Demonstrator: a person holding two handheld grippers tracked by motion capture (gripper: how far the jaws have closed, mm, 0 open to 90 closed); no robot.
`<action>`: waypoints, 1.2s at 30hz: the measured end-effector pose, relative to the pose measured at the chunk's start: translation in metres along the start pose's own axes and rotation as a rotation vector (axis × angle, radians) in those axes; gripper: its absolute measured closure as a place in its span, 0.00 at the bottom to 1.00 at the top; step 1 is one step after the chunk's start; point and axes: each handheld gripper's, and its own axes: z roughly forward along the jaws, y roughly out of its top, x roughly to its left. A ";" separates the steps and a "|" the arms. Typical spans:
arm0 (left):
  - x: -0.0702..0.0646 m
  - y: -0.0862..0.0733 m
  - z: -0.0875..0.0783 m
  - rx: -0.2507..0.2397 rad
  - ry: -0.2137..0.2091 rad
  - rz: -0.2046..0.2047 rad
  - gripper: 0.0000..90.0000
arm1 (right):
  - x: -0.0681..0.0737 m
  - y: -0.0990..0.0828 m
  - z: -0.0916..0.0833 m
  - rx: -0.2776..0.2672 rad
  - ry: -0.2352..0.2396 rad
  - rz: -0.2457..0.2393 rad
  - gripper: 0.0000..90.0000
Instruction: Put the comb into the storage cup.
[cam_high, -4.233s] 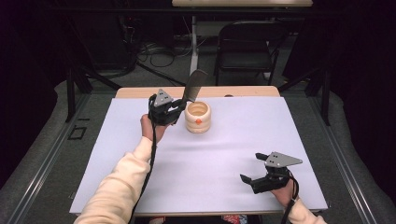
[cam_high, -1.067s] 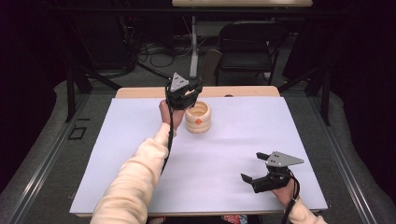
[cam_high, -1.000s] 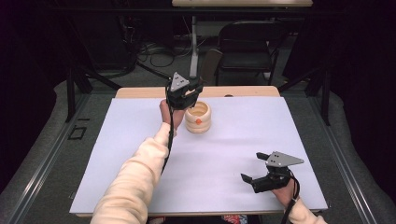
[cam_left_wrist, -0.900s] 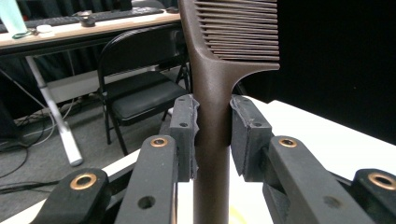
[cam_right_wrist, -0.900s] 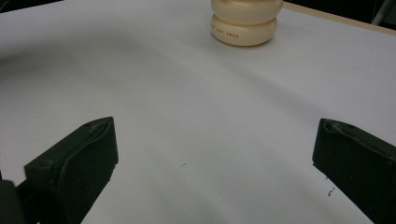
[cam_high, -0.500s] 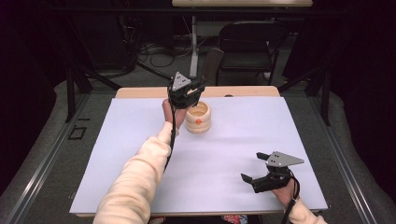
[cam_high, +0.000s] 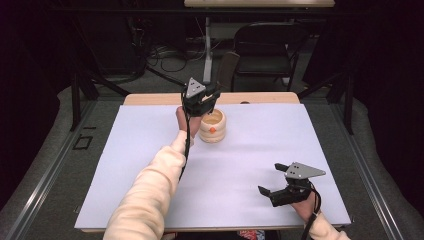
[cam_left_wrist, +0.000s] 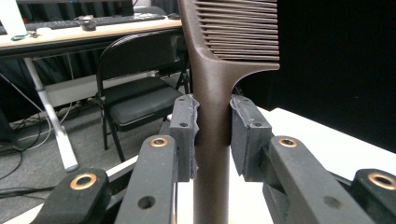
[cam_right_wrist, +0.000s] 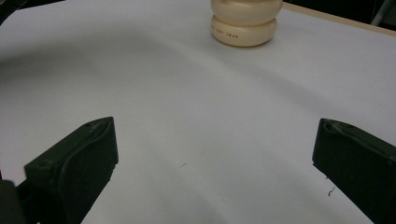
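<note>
Lifted since the earliest picture, my left gripper (cam_high: 206, 96) now hangs above the far edge of the table (cam_high: 125, 165), where before it sat lower and left of the cream holder (cam_high: 212, 126). Over the last second it has hardly shifted. Its jaws are clamped narrowly on the handle of a dark brown comb (cam_left_wrist: 212, 98), pads pressed against both sides of the handle, teeth pointing up (the lower end of the handle runs out of the left gripper view). From the high view, the gripper sits just above and behind the holder, a squat ribbed pot with an orange mark on its front, standing upright near the far middle of the white table.

My right gripper (cam_high: 280, 182) rests at the near right of the table, well apart from the holder, jaws spread wide with nothing between them; it has not moved.

I judge the comb has been drawn clear of the holder, or is poised over it; the lift looks finished and the next move is carrying it away or lowering it.
</note>
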 end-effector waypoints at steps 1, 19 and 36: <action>0.000 -0.001 0.001 0.001 0.001 0.000 0.81 | 0.000 0.000 0.000 0.001 0.000 0.002 0.00; 0.000 -0.011 0.012 0.041 -0.002 0.002 0.81 | 0.000 0.000 0.000 -0.002 0.002 0.001 0.00; 0.004 -0.022 0.011 0.092 -0.001 0.026 0.81 | 0.000 0.000 0.000 -0.004 0.000 0.005 0.00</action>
